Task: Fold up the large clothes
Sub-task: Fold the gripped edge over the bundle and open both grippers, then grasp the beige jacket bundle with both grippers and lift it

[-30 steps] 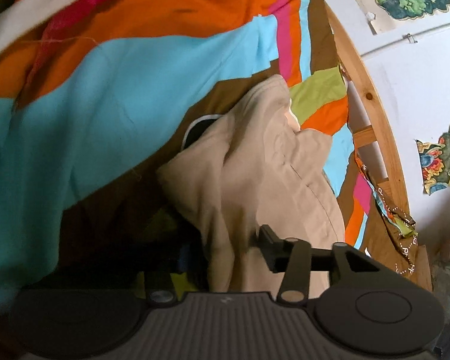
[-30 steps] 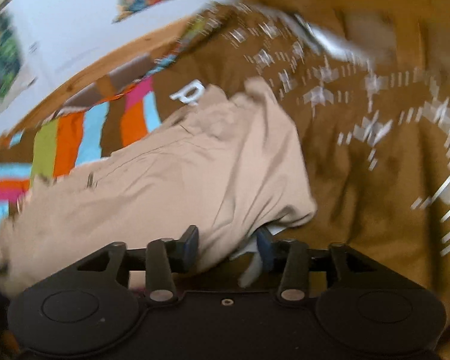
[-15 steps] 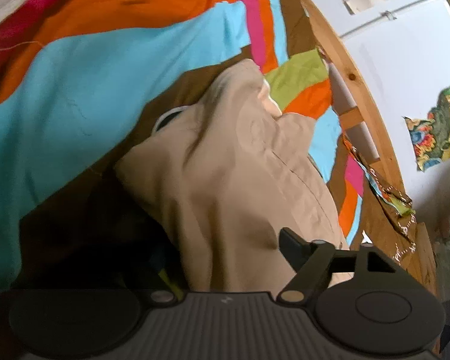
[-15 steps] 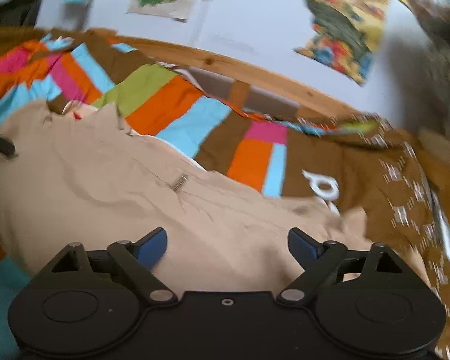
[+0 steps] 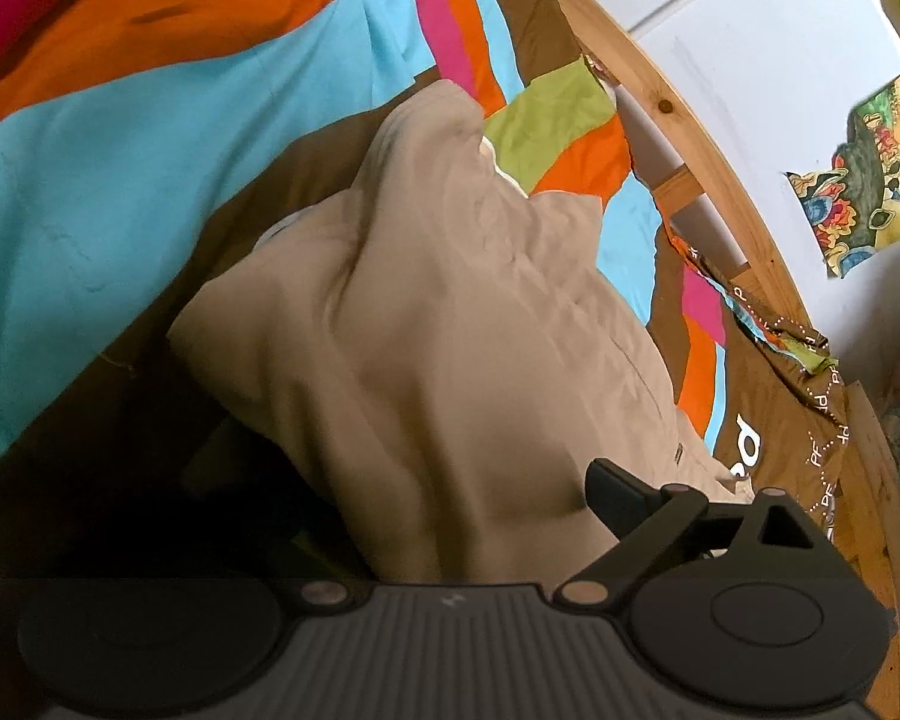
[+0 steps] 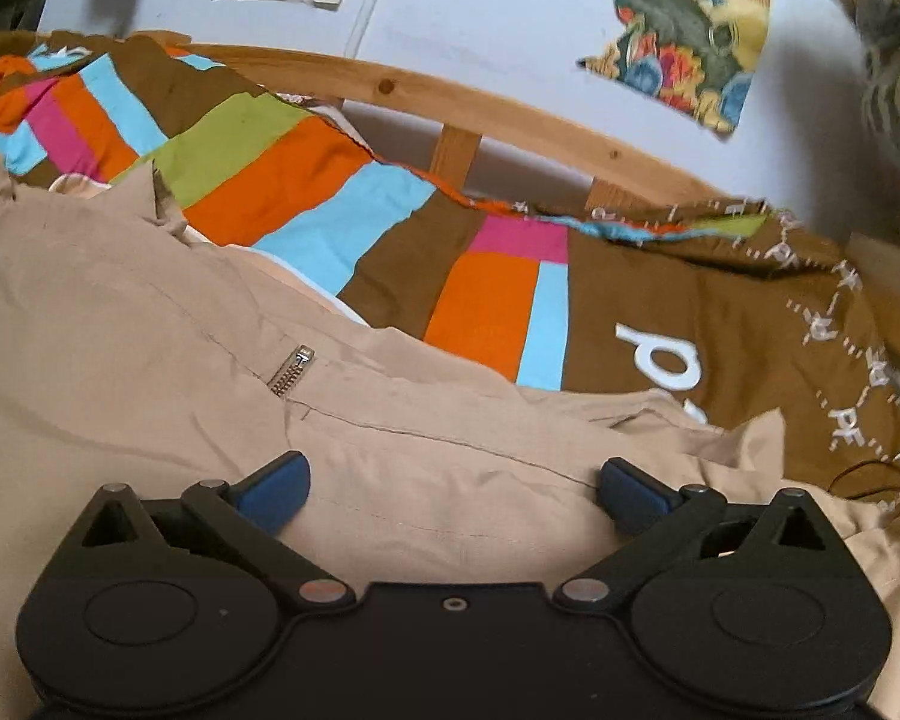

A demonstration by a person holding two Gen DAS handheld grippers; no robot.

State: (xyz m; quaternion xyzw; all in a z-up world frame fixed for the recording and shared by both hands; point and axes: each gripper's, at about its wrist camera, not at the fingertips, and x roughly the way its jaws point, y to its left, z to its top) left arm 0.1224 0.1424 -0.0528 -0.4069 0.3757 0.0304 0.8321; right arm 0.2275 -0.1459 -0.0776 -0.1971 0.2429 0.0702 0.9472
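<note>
A large beige garment with a metal zipper lies rumpled on a colourful striped bedspread. My left gripper stands open just above the near end of the garment. Its right finger is spread wide, while the left finger is lost in shadow under the cloth. In the right wrist view the same beige garment fills the foreground. My right gripper hovers open over it, blue pads far apart, with nothing pinched between them.
A curved wooden bed rail runs along a pale wall with paper pictures. A brown cloth with white lettering lies on the bed to the right of the garment. The bed rail also borders the bed in the left view.
Both grippers were shut on the beige garment a second ago; both have opened and let it drop on the bed. The right gripper has swung to face the wall.
</note>
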